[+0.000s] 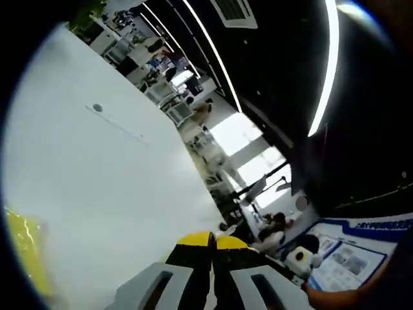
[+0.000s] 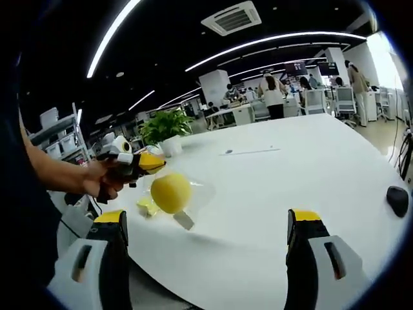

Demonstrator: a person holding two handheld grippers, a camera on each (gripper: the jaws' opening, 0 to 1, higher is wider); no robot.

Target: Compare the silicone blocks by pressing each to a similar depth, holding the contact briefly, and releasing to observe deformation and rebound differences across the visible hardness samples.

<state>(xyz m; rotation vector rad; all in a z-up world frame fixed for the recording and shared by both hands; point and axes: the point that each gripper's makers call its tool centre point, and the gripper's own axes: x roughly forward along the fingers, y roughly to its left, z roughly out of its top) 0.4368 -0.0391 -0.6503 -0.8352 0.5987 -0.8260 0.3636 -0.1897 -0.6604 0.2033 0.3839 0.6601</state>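
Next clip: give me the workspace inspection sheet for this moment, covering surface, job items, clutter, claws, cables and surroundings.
Surface: white table, mostly bare.
Job's things: a yellow ball-like piece in a clear wrapper hangs from the left claw above the table edge; a small yellow piece lies below it. Silicone blocks: nothing clearly seen.
Clutter: dark mouse-like object at the table's right edge; potted plant at the far side.
Claws: right claw open, jaws wide apart, holding nothing; left claw's jaws meet in its own view.
Cables: dark cable off the far right edge.
Surroundings: open office, desks, shelving, standing people, ceiling light strips.
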